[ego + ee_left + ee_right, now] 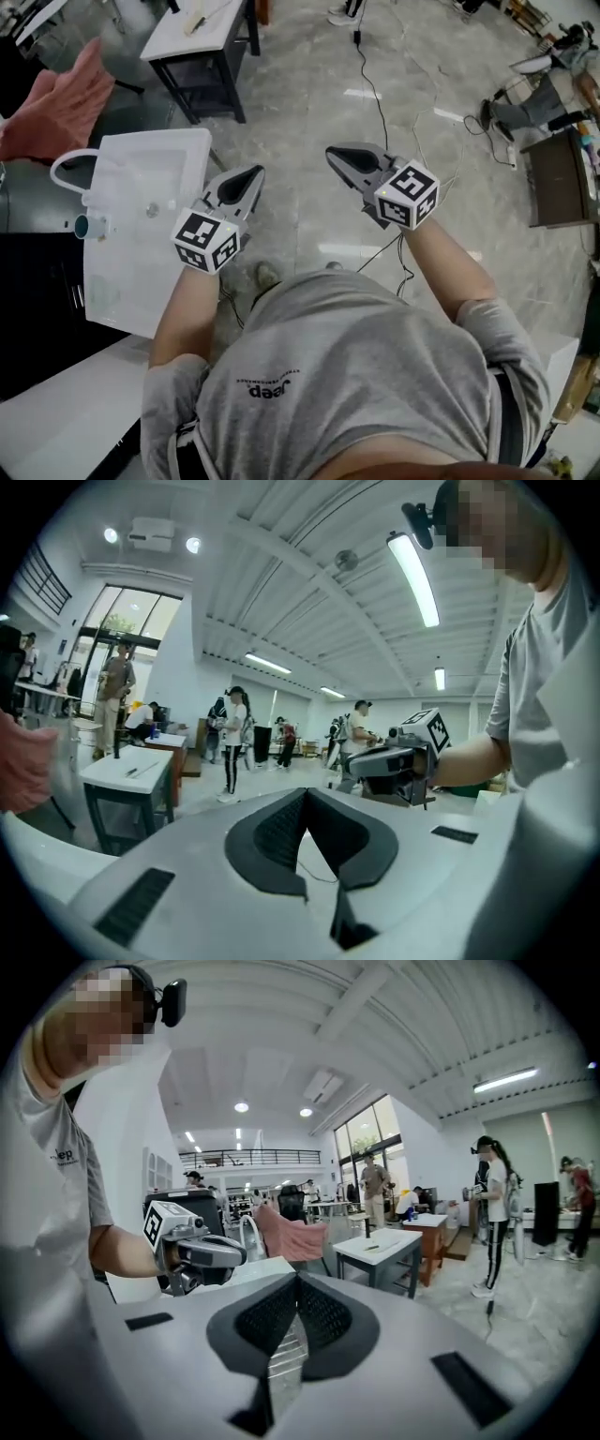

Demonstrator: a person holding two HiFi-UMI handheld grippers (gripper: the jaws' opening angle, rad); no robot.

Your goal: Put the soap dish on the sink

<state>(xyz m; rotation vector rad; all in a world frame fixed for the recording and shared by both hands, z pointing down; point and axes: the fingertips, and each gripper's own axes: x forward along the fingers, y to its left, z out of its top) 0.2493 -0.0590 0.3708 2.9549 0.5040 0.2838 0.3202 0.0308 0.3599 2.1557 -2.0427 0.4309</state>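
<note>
Nearest the cam, L gripper (255, 172) and R gripper (332, 152) are held mid-air over the floor, each w/ jaws pressed together and nothing between. Just left of them the white sink (187, 142) is seen; a faint clear shape on its near deck, poss. the soap dish (101, 292), can't be confirmed. Farther off a white table (174, 41) is seen.
</note>
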